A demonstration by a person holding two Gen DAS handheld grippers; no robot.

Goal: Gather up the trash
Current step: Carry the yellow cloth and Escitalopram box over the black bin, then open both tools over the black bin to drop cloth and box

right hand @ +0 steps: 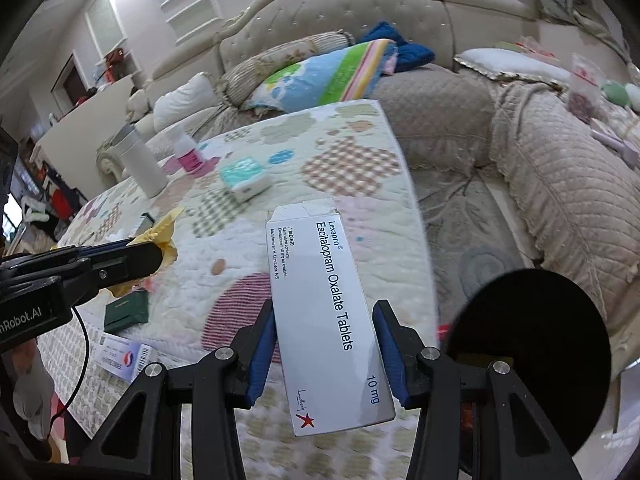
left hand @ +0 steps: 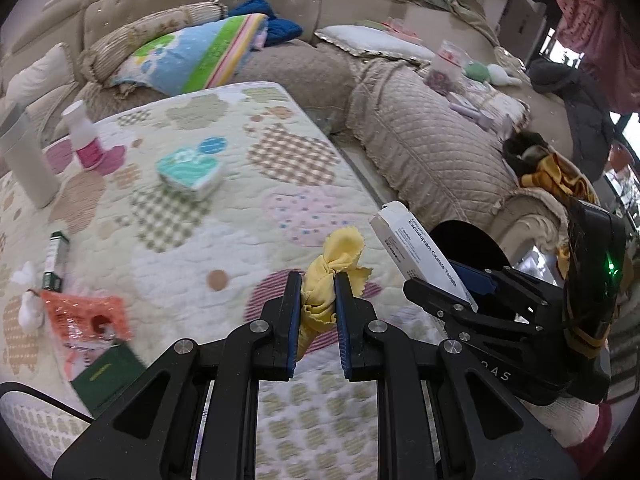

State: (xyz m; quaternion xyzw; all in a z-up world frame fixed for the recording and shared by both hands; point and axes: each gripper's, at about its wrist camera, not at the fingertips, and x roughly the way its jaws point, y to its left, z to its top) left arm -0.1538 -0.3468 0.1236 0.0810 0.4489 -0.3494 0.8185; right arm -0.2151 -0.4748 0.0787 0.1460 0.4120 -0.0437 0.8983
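The left gripper [left hand: 318,280] pinches a crumpled yellow wrapper [left hand: 332,268]; the right gripper [right hand: 324,320] clamps a white tablet box [right hand: 326,316] upright between its jaws. Carry both level to the dark round opening [right hand: 532,360], probably the bin, just right of the right jaws, releasing only once directly above it.

Open quilt [left hand: 192,248] mid-table, passable. Far left blocked by white cylinder [left hand: 24,156] and pink-labelled bottle [left hand: 82,136]; tissue pack [left hand: 190,172] just beyond centre. Near-left edge cluttered: orange wrapper [left hand: 86,316], green box [left hand: 108,376]. Black bin [right hand: 528,356] hard against right edge.
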